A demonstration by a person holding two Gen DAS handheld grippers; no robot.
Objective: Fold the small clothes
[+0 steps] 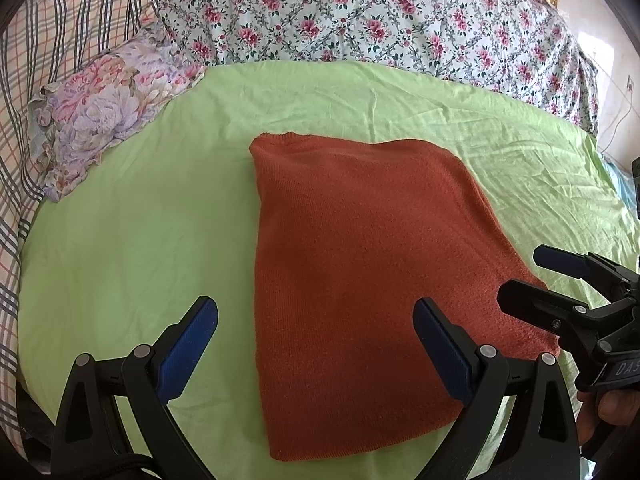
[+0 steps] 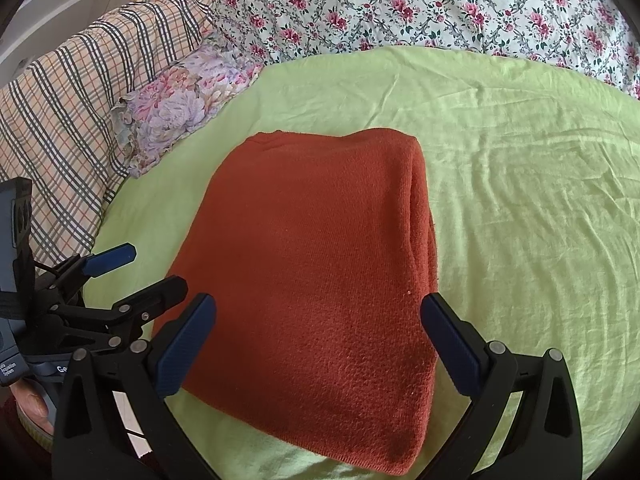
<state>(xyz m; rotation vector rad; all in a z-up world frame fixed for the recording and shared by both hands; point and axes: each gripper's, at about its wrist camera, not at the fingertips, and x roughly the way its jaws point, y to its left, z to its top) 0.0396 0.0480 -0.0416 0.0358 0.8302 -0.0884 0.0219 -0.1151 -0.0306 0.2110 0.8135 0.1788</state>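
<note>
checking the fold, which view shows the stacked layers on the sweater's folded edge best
The right wrist view: the orange sweater shows its thick right edge with stacked layers there. The left wrist view shows only the flat top, that edge partly behind the right gripper.

A home bedroom — a bed point(image 1: 120, 240) under a green sheet, with a floral quilt point(image 1: 360, 12), a checked blanket point(image 1: 60, 40) and a flowered pillow point(image 1: 104, 112) piled along its far side.

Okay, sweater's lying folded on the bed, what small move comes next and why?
Probably lower the open left gripper and right gripper onto the sweater's near edge to fold it over once more: it lies flat on the sheet as a long rectangle, and neither gripper holds anything.
</note>
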